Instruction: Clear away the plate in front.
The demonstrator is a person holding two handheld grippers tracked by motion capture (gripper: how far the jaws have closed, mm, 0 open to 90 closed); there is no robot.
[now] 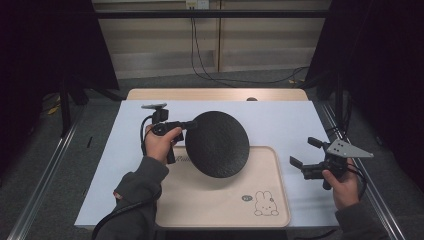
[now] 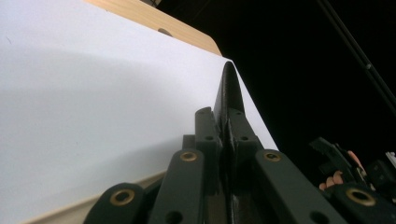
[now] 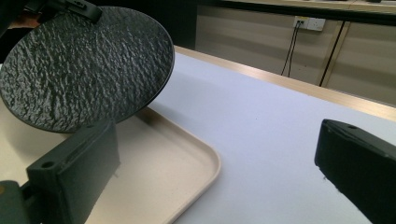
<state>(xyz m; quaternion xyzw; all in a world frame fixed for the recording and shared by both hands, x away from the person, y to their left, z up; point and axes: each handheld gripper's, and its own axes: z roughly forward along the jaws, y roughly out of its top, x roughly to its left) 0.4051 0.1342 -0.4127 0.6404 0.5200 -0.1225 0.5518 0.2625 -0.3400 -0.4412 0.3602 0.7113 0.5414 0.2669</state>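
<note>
A: What is the left hand-held gripper [image 1: 190, 125] doing with that black plate [image 1: 217, 144]?

B: It is pinching the plate by its rim, jaws clenched tight on the edge. In the left gripper view the plate [image 2: 229, 100] is showing edge-on, running straight out from between the two black jaws.

A: Why is it gripping the rim rather than the middle?

B: A flat, wide plate is offering nothing else narrow enough to fit between the jaws, I would say. Held that way, it is hanging tilted, its far side raised and its rough face turned toward the right side of the table [image 1: 290, 120].

A: And where is the plate sitting?

B: It is hovering over the near left part of the beige tray [image 1: 270, 195], the one with a rabbit drawing in its corner. From the right gripper view the plate [image 3: 88, 65] is leaning above the tray [image 3: 187, 163]; whether its low edge is touching I cannot tell.

A: And the right hand-held gripper [image 1: 306, 152]?

B: It is waiting just off the tray's right edge, jaws spread wide and grasping nothing, probably keeping clear while the plate is being handled.
</note>
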